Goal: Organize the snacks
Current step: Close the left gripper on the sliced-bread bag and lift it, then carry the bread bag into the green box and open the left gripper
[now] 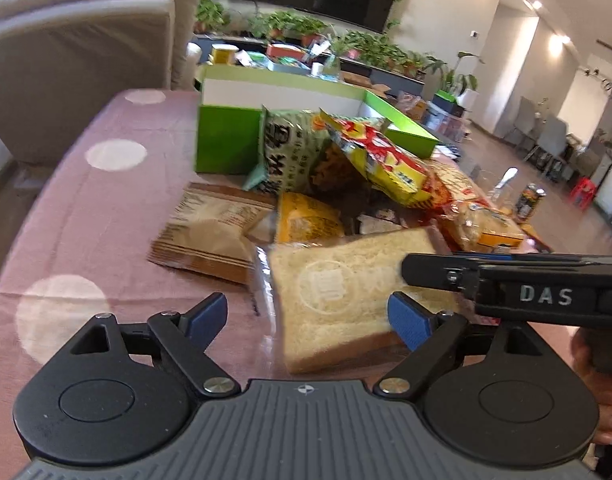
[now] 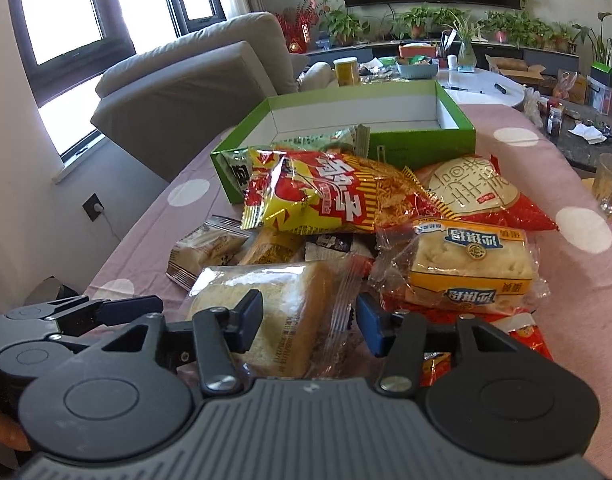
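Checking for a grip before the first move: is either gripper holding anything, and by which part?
Nothing is held. The left gripper and right gripper both stand open, each straddling the wrapped bread slice without pressing it.

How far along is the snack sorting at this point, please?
Done: nothing visible; the green box looks empty. In hand: both hand-held grippers, left and right, are open around the wrapped bread, not gripping it. Left: the whole pile, including the red chip bag, lies on the table.
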`<state>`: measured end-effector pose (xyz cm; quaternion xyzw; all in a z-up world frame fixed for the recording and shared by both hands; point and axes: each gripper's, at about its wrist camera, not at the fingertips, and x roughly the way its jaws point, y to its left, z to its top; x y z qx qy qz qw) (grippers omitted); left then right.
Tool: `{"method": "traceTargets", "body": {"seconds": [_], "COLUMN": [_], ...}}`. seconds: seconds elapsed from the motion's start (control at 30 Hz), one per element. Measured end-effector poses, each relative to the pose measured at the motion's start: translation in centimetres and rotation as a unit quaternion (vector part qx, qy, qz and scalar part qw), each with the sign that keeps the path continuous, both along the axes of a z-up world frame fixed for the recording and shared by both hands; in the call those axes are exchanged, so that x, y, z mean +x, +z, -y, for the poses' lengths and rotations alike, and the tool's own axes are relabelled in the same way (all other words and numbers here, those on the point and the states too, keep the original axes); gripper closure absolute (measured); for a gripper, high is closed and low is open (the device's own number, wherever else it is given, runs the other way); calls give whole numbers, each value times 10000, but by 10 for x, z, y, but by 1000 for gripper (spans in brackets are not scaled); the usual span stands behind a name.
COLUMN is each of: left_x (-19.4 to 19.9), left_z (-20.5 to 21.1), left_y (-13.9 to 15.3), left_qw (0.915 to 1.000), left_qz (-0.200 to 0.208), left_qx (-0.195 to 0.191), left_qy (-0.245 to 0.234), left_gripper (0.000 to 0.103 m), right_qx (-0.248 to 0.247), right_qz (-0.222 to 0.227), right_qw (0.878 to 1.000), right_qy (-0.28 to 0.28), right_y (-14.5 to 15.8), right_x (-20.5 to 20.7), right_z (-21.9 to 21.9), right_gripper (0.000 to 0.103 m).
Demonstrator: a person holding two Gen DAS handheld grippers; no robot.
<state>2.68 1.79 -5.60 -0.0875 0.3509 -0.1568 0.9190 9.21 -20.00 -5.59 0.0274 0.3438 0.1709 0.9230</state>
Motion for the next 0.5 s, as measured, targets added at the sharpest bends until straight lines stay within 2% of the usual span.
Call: {"method": "traceTargets", "body": {"seconds": [0.1,0.3,0.5], "left_x": [0,-15,-31], "left_z": [1,15,20], "left_y": [0,18,56], "left_qw": [9990,9988,9949], "left_qz": [-104,243,925], "left_qx": [-334,-105,168], "left_qy": [-288,-400,-378], "left_gripper": [28,30,30], "right_qx": [40,92,254], "right_qz": [-33,22,539], "right_qw": [10000,9997,9978], "right_qy": [47,202,281], "right_y": [0,5,32], "right_x": [-2,-7,-21], "right_z": [0,-2,2], "right_gripper": [17,17,17]}}
